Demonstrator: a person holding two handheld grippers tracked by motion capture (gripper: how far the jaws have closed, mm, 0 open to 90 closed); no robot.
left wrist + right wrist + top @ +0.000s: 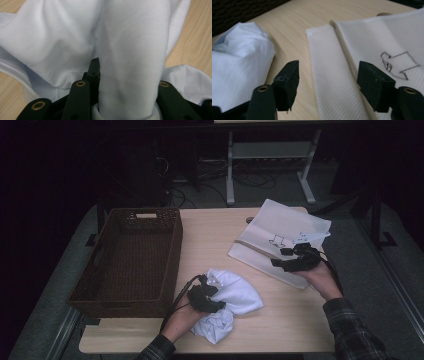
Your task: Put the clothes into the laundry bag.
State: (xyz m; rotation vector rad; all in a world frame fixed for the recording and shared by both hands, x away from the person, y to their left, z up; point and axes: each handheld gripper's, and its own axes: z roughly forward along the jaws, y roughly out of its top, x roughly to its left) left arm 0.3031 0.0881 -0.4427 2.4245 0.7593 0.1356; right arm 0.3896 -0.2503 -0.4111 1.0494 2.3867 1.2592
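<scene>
My left fingers [93, 72] are pinching a thick fold of the crumpled white cotton cloth [130, 57]; the fabric bulges up between the two black fingers and hides most of the right-hand one. In the high view my left gripper [212, 295] sits on top of that same cloth [235, 295], which lies bunched on the near middle of the pale wooden counter [210, 240], just right of the basket's near corner.

My right fingers [287, 80] stand spread with nothing between them (they hover above the cloth bag's near edge, touching nothing that I can see). Through the gap I look down on the flat off-white woven fabric bag [362, 50] with a black outline drawing printed on it. In the high view my right gripper [287, 257] hangs over the near right part of that bag [280, 222], which lies on the far right of the counter, one corner reaching past the counter's far edge.

On the left side of the counter stands a dark brown rectangular wicker basket [170, 265], well apart from the bag. My sleeves are dark plaid.
</scene>
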